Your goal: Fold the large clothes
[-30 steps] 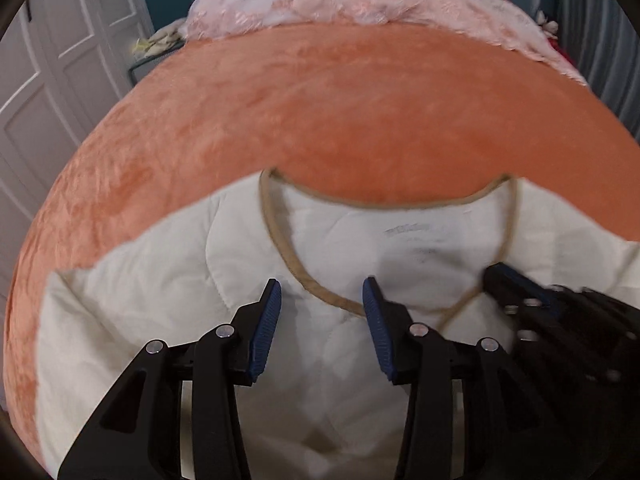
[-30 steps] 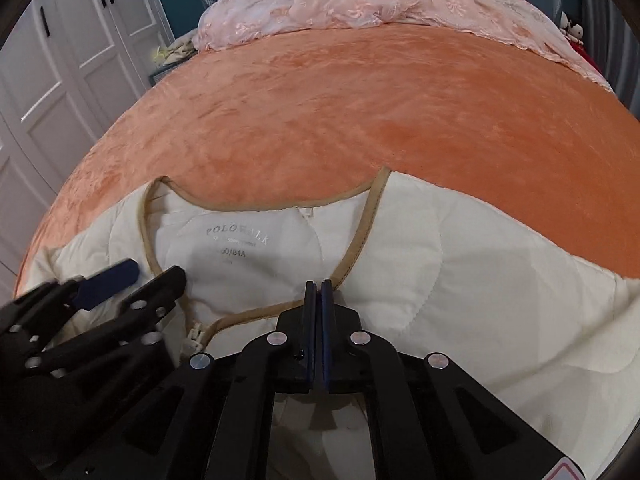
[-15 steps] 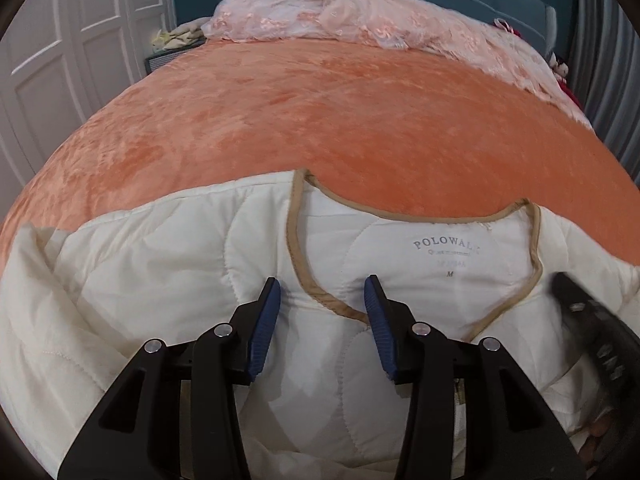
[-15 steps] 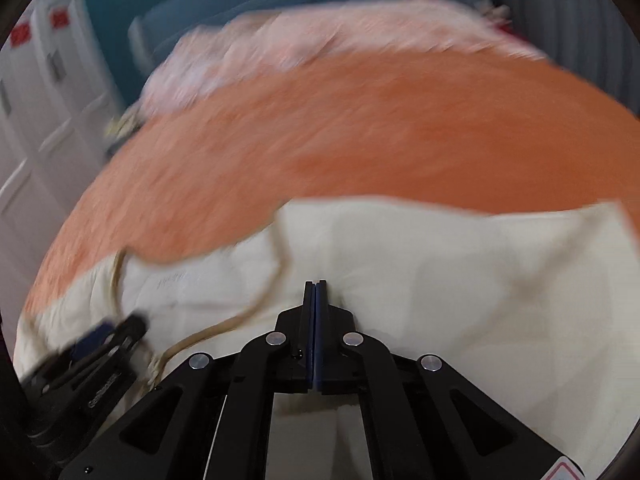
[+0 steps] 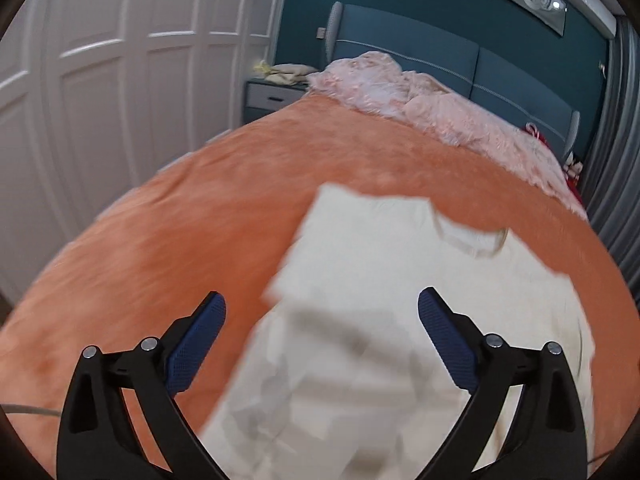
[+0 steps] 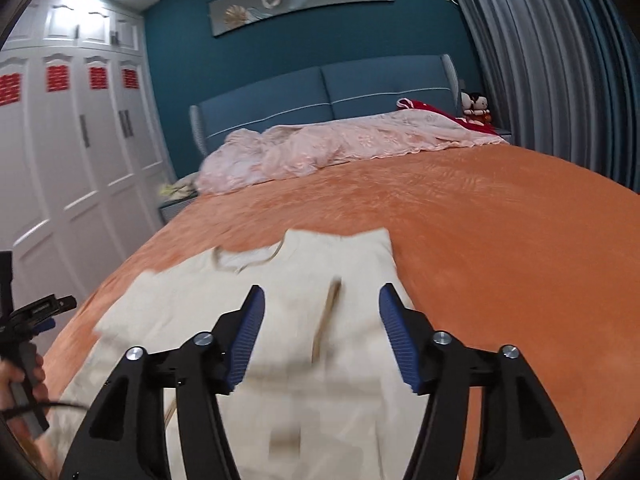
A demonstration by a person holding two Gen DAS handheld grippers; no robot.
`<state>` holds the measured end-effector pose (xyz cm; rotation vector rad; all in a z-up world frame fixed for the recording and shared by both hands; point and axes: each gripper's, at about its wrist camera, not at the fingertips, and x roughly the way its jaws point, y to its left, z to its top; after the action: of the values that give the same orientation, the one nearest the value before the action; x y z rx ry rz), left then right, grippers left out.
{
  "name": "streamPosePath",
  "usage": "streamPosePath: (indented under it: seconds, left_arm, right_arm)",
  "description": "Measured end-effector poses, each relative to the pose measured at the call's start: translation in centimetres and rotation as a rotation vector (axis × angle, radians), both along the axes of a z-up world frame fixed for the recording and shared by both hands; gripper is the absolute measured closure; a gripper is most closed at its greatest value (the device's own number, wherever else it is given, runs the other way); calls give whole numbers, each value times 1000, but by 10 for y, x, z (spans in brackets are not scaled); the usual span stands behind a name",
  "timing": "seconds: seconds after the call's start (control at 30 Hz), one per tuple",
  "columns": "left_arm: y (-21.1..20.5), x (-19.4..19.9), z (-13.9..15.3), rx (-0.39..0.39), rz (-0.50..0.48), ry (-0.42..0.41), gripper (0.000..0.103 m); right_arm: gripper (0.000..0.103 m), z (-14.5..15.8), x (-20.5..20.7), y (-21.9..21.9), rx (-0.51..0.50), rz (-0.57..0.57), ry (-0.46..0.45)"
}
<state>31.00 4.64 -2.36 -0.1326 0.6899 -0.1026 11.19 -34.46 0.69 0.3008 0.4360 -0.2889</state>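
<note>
A cream quilted jacket (image 5: 384,280) with tan trim lies spread on the orange bed cover (image 5: 180,240), its neckline (image 5: 472,240) toward the headboard. My left gripper (image 5: 322,320) is open and empty, raised above the jacket's left part. In the right wrist view the jacket (image 6: 280,280) lies below my right gripper (image 6: 322,320), which is open and empty and raised above it. The left gripper (image 6: 36,316) shows at the far left of that view, held by a hand. The image is blurred by motion.
A pink crumpled quilt (image 6: 320,148) lies along the blue headboard (image 6: 360,92). White wardrobe doors (image 5: 80,100) stand on the left with a nightstand (image 5: 268,96) beside them. Grey curtains (image 6: 560,60) hang on the right. A red item (image 6: 432,110) lies near the pillows.
Both grippers have lifted up and back from the neckline. The right gripper has opened and let go of the jacket. The left gripper has opened wider.
</note>
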Motion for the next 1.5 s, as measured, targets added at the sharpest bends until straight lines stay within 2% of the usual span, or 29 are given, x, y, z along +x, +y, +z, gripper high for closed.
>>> streamPosePath:
  seconds: [0.17, 0.23, 0.3, 0.33, 0.47, 0.53, 0.57, 0.63, 0.8, 0.83, 0.87, 0.9, 0.93, 0.97, 1.0, 1.1, 1.2, 1.3, 1.4, 1.5]
  left_arm:
    - [53, -77, -10, 8, 20, 135, 8]
    - [66, -97, -18, -1, 27, 175, 6]
    - [81, -115, -31, -4, 56, 222, 6]
    - [89, -117, -39, -16, 71, 260, 6]
    - [109, -118, -59, -107, 126, 320, 6]
    - [112, -115, -68, -161, 117, 343, 6]
    - [111, -109, -75, -173, 116, 379, 6]
    - [107, -105, -83, -219, 70, 402, 6]
    - [89, -97, -95, -134, 53, 396, 7]
    - [88, -97, -94, -126, 52, 395, 10]
    - [85, -97, -93, -122, 47, 400, 24]
    - [85, -96, -91, -138, 28, 405, 51]
    - [84, -94, -90, -158, 10, 420, 61]
    - [84, -95, -87, -191, -4, 445, 81]
    - [86, -98, -82, -206, -8, 447, 90]
    - [87, -113, -52, -207, -35, 393, 95]
    - [94, -136, -19, -235, -91, 343, 97]
    - [101, -173, 17, -214, -158, 298, 97]
    - [109, -215, 36, -180, -204, 278, 97]
    - [124, -261, 35, -157, -216, 300, 97]
  right_arm:
    - [29, 5, -85, 33, 33, 22, 52]
    - [22, -4, -109, 40, 32, 23, 88]
    - [21, -22, -124, 43, 37, 24, 149]
    - [21, -30, -131, 42, 40, 18, 172]
    - [21, -57, -139, 19, 119, -55, 227]
    - [21, -70, -144, 5, 189, -110, 239]
    - [21, -76, -145, -2, 220, -134, 250]
    - [21, -84, -142, -11, 266, -152, 261]
    - [21, -103, -127, -17, 332, -139, 303]
    - [26, -103, -122, -15, 329, -128, 309]
    - [34, -103, -119, -12, 332, -109, 310]
    - [57, -103, -113, -9, 346, -76, 322]
    - [78, -102, -110, -7, 350, -61, 338]
    - [85, -99, -107, -4, 342, -46, 352]
    - [91, -94, -105, -1, 327, -34, 357]
    - [97, -64, -111, 5, 271, 19, 330]
    - [98, -22, -131, 17, 184, 103, 300]
    - [99, 21, -164, 41, 74, 213, 292]
    - [99, 39, -196, 63, -3, 287, 312]
    - [99, 39, -240, 82, -20, 327, 353]
